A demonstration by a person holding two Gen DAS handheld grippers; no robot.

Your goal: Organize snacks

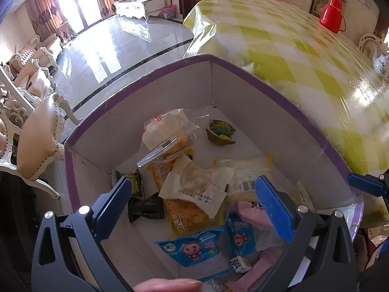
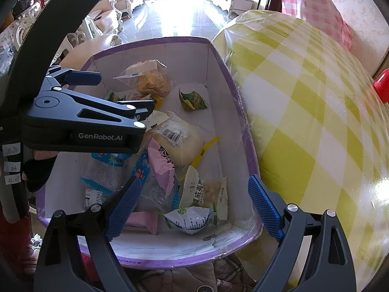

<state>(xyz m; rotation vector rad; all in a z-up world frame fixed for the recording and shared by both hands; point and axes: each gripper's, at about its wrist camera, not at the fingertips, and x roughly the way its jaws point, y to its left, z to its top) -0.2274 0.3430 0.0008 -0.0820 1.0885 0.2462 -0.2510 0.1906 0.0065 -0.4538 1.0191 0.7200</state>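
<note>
A white cardboard box with a purple rim [image 1: 279, 92] [image 2: 150, 42] holds several wrapped snacks. Among them are a white pastry packet [image 1: 197, 187], blue cartoon packets [image 1: 194, 245], a green packet [image 1: 220, 131] [image 2: 192, 99], a clear bag of pastry [image 1: 165, 133] [image 2: 148, 77], a pink packet [image 2: 160, 168] and a pale bag with a barcode [image 2: 180, 141]. My left gripper [image 1: 197, 202] [image 2: 116, 92] hovers open over the box's left side, holding nothing. Over the near end, my right gripper [image 2: 194, 209] is also open and empty; one of its fingers [image 1: 367, 185] shows at the left wrist view's right edge.
The box sits beside a table under a yellow-and-white checked cloth [image 1: 291, 48] [image 2: 304, 121]. A red thermos [image 1: 331, 14] [image 2: 381, 85] and a white teapot [image 1: 381, 64] stand on it. A padded chair [image 1: 41, 136] is left of the box. A fingertip [image 1: 167, 284] shows at the bottom.
</note>
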